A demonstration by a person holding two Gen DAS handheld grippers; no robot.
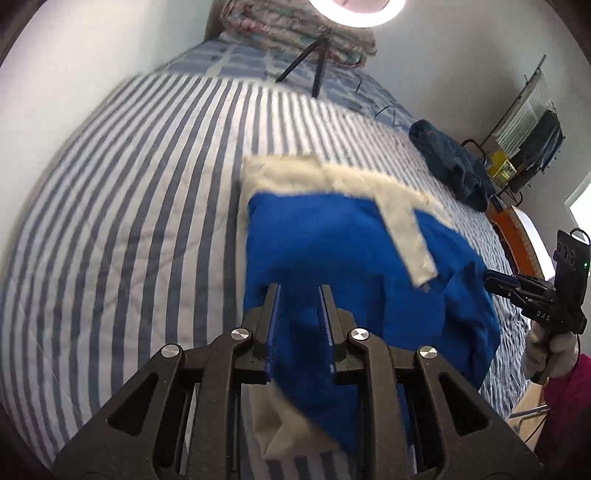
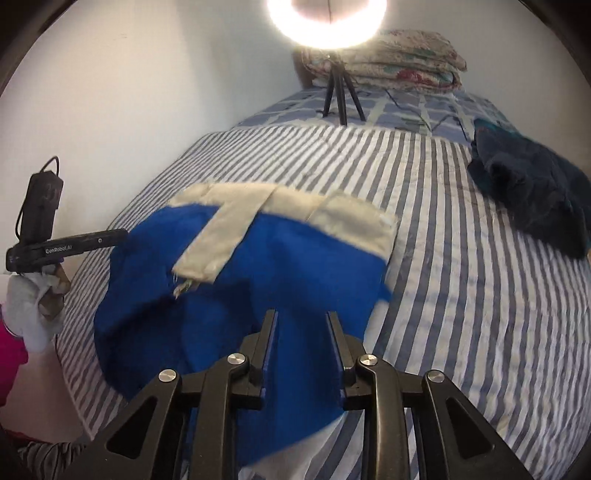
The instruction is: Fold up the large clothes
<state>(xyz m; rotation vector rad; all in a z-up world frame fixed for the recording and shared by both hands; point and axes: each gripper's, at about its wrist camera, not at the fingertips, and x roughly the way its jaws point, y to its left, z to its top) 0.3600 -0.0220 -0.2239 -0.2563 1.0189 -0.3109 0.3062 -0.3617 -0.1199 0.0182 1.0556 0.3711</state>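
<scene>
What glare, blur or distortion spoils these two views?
Left wrist view: the ring light blows out at the top edge; the blue garment is smeared by motion blur; fisheye bulges the striped bedspread. Right wrist view: ring light glare is stronger, washing the wall; garment edges soft; the fingers stay sharp.

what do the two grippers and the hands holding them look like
Both grippers are matte black with angular linkage arms, round silver pivot bolts and straight fingers lined with blue ribbed pads. The left gripper carries white "GenRobot.AI" lettering, a black box on top and a looped black cable. The right gripper has a similar box with a green light. Each hand wears a pale glove with a magenta sleeve.
</scene>
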